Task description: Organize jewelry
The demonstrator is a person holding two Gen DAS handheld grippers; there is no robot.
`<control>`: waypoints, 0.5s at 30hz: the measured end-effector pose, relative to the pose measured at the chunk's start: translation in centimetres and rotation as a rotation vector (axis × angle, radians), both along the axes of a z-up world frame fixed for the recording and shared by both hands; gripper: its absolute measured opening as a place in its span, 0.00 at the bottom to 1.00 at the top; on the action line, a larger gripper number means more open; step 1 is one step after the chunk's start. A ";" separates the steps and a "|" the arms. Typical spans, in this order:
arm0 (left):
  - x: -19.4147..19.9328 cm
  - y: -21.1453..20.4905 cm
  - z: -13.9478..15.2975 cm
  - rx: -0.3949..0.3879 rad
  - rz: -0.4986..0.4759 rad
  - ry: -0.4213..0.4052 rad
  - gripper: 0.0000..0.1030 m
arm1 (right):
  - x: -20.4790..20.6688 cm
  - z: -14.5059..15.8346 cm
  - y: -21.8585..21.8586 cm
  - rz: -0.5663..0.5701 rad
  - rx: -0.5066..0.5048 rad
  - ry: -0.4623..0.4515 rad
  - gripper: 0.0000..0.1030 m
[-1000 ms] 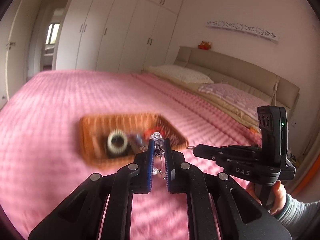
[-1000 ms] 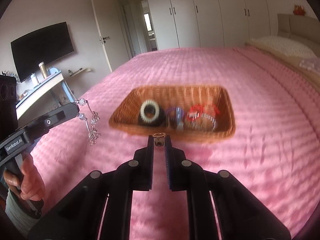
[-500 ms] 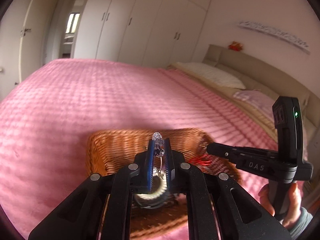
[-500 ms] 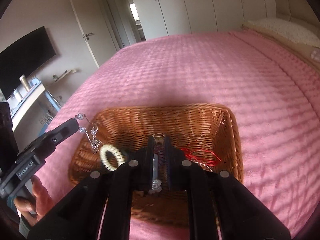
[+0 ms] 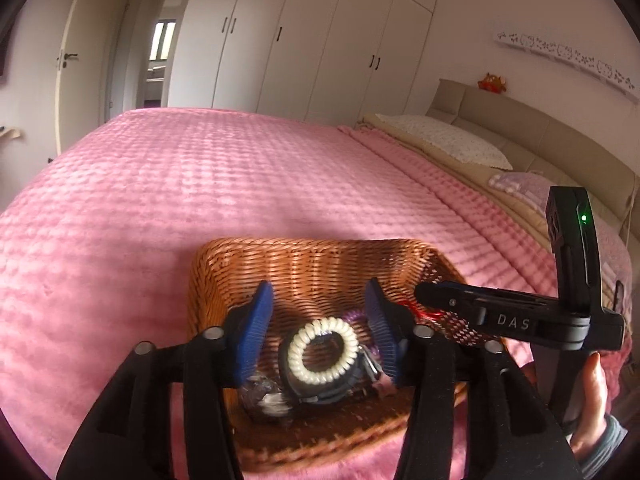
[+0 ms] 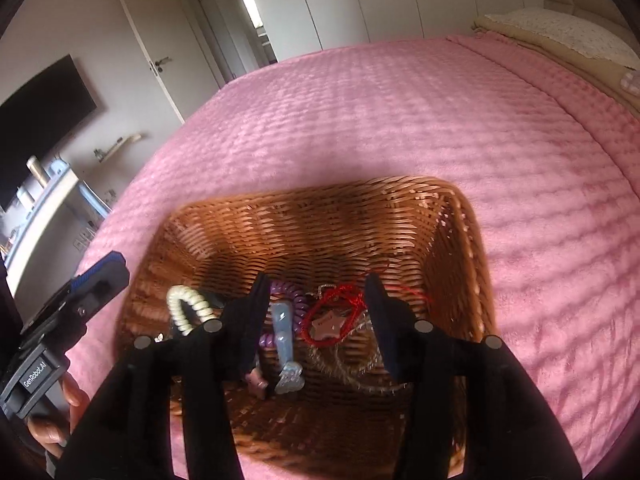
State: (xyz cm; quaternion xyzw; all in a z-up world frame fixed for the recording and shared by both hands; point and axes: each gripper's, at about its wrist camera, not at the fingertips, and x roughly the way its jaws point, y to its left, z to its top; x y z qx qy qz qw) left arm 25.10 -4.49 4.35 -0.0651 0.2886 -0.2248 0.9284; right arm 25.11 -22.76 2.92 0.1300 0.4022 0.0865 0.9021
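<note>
A brown wicker basket [image 5: 312,260] [image 6: 320,216] sits on the pink bedspread. My left gripper [image 5: 318,326] is open and empty just above the basket's left half, over a cream spiral hair tie [image 5: 322,350] and a crystal bead piece [image 5: 262,394]. My right gripper [image 6: 316,310] is open and empty above the basket's right half, over a red cord with a pink star [image 6: 328,326], a purple spiral tie [image 6: 294,302] and a pale blue piece [image 6: 282,334]. The cream tie also shows in the right wrist view [image 6: 186,308].
The pink bedspread [image 5: 200,184] spreads all around the basket. Pillows [image 5: 444,140] and a beige headboard lie at the right. White wardrobes stand behind the bed. A TV [image 6: 40,116] and a shelf are at the left.
Both grippers have come down over the basket and opened. The crystal bead piece left my left gripper and the small piece left my right gripper; both now lie in the basket.
</note>
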 end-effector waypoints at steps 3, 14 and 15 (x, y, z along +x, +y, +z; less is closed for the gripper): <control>-2.6 0.7 1.6 -0.004 0.017 -0.047 0.68 | -2.0 1.5 -0.2 0.004 0.021 -0.033 0.48; -16.2 2.2 5.8 0.037 0.098 -0.236 0.83 | -17.1 7.4 1.5 -0.014 -0.090 -0.336 0.78; -17.4 2.2 5.7 0.052 0.114 -0.253 0.85 | -18.5 7.5 1.8 -0.025 -0.118 -0.374 0.80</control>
